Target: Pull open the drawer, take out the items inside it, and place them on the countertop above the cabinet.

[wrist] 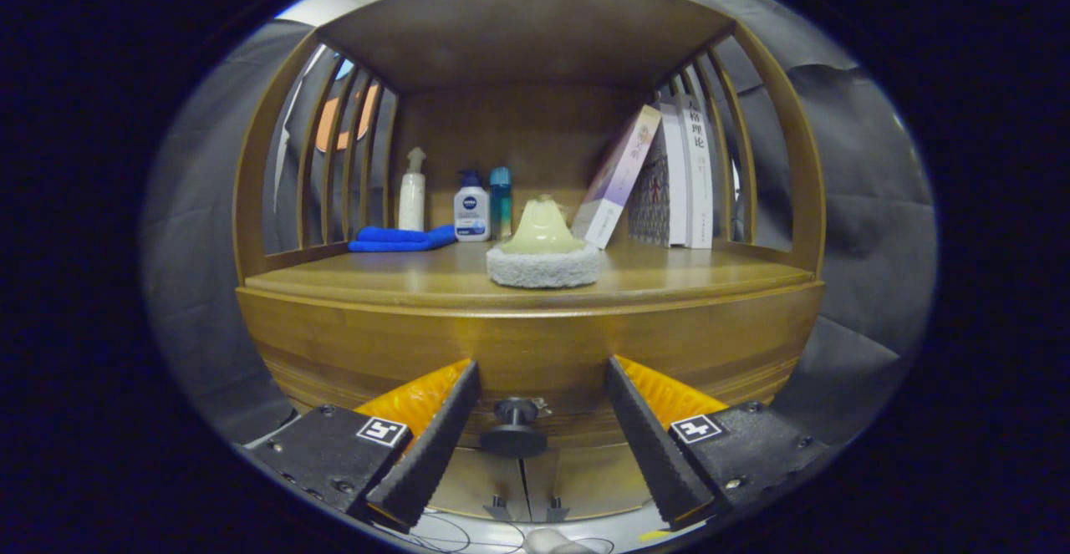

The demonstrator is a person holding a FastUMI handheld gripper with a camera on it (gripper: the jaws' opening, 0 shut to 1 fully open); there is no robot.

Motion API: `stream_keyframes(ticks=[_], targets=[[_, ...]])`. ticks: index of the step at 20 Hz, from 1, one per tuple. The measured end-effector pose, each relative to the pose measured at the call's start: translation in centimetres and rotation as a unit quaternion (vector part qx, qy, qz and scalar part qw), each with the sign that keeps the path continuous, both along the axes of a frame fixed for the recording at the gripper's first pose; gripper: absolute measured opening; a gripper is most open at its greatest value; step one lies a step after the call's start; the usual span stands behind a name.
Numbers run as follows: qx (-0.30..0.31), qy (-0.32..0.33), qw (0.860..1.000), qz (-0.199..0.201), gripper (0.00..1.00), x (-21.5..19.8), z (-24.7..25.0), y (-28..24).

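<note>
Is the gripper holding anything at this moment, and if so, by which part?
Nothing is held. The gripper is open, its fingers spread either side of the drawer knob without touching it; the drawer looks closed.

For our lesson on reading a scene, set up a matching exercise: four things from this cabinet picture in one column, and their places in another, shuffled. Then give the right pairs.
Things:
1. drawer knob
2. blue cloth
3. books
4. pale cone-shaped item on a fluffy grey base

Places:
A. leaning at the shelf's right end
B. between the open gripper's fingers, untouched
C. mid-countertop, near the front edge
D. folded flat beside the bottles, left side

Pairs: 1-B, 2-D, 3-A, 4-C
</note>
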State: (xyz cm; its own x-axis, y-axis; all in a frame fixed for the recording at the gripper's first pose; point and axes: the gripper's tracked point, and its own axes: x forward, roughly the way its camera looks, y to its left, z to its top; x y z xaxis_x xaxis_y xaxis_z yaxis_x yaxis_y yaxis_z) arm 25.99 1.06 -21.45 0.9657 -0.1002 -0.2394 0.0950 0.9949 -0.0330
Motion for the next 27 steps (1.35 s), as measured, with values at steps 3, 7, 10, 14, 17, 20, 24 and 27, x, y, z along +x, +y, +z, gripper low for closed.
stream_keyframes(ticks=[3,7,10,14,17,20,24,27], targets=[[-0.001,-0.023,1.000,0.010,1.00,-1.9,3.1,-0.2],[0.012,-0.045,0.999,0.023,1.00,-6.9,8.0,-0.5],[0.009,-0.078,0.996,0.031,0.99,-10.6,12.4,-1.0],[0.006,-0.096,0.994,0.047,0.99,-15.2,16.7,-1.7],[0.024,-0.109,0.992,0.051,0.99,-19.2,18.9,-1.8],[0.036,-0.114,0.991,0.061,0.99,-22.2,20.4,-2.1],[0.037,-0.134,0.988,0.060,0.99,-24.8,21.7,-3.6],[0.033,-0.131,0.989,0.054,0.99,-25.4,21.2,-4.7]])
